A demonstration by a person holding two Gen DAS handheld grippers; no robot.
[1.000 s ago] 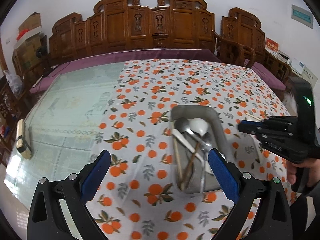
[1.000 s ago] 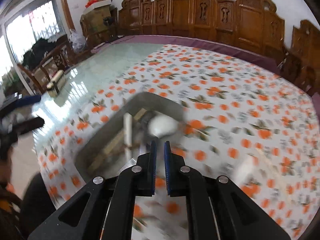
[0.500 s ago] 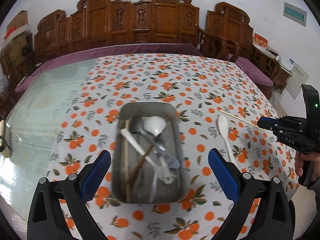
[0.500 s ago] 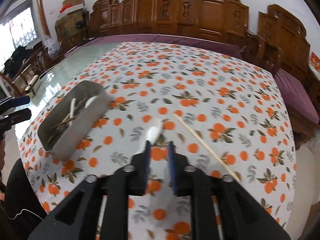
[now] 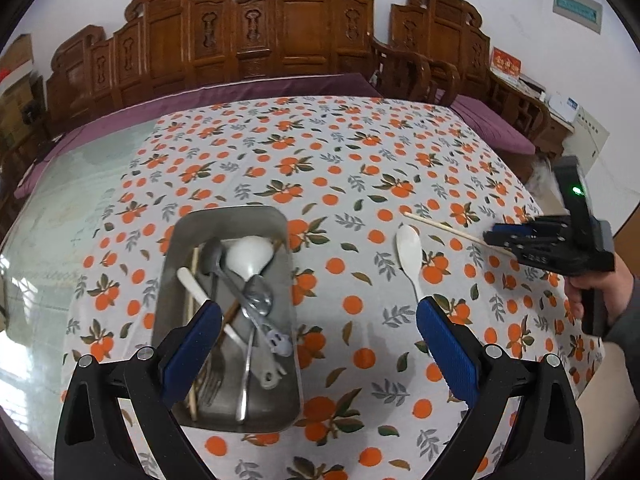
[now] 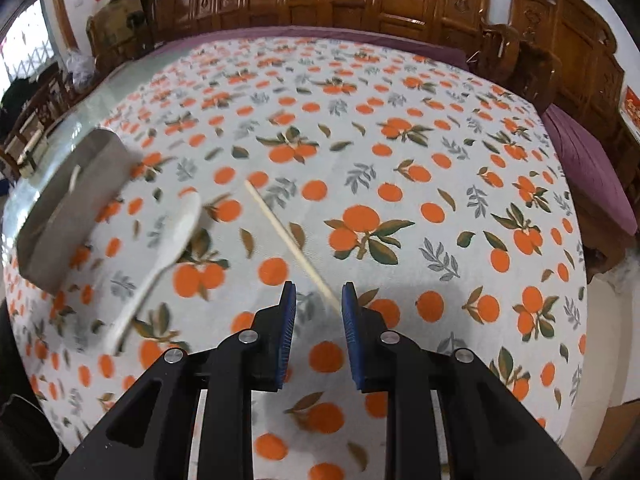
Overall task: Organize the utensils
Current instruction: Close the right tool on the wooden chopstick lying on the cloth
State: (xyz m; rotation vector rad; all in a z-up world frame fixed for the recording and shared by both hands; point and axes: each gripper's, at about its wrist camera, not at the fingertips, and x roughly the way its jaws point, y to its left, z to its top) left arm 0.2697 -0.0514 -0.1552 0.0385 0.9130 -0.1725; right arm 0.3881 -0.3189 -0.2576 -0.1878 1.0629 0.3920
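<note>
Right fingers [image 6: 291,318], just opened and empty, straddle the chopstick's [image 6: 288,240] near end.

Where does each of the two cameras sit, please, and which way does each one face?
Left wrist: sits on the left gripper, facing down and forward at the metal tray of utensils; its own open fingers frame the view, and the right gripper with the person's hand shows at right.
Right wrist: sits on the right gripper, facing down at the chopstick on the tablecloth; its own fingers show, slightly apart, around the chopstick's near end.
Shared: tray, white spoon, chopstick, tablecloth.
</note>
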